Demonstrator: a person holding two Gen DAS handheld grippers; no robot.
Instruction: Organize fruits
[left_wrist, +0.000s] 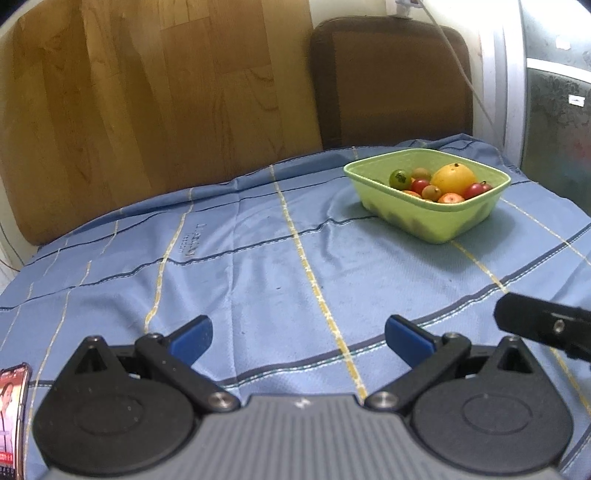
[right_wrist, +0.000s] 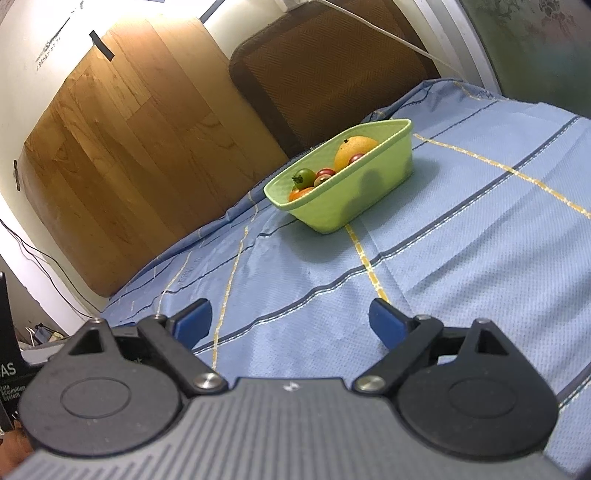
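Note:
A light green plastic basket (left_wrist: 436, 218) stands on the blue checked tablecloth (left_wrist: 258, 266) at the far right. It holds a large yellow-orange fruit (left_wrist: 453, 178), a green tomato (left_wrist: 399, 179) and several small red and orange tomatoes. My left gripper (left_wrist: 299, 338) is open and empty, low over the cloth, well short of the basket. In the right wrist view the basket (right_wrist: 354, 199) sits ahead, with the yellow fruit (right_wrist: 354, 147) and green tomato (right_wrist: 305, 176) inside. My right gripper (right_wrist: 291, 321) is open and empty, over the cloth in front of the basket.
A wooden board (left_wrist: 147, 103) and a brown cushion (left_wrist: 391, 81) lean against the wall behind the table. A phone (left_wrist: 13, 417) lies at the near left edge. Part of the right gripper's body (left_wrist: 546, 325) shows at the right of the left wrist view.

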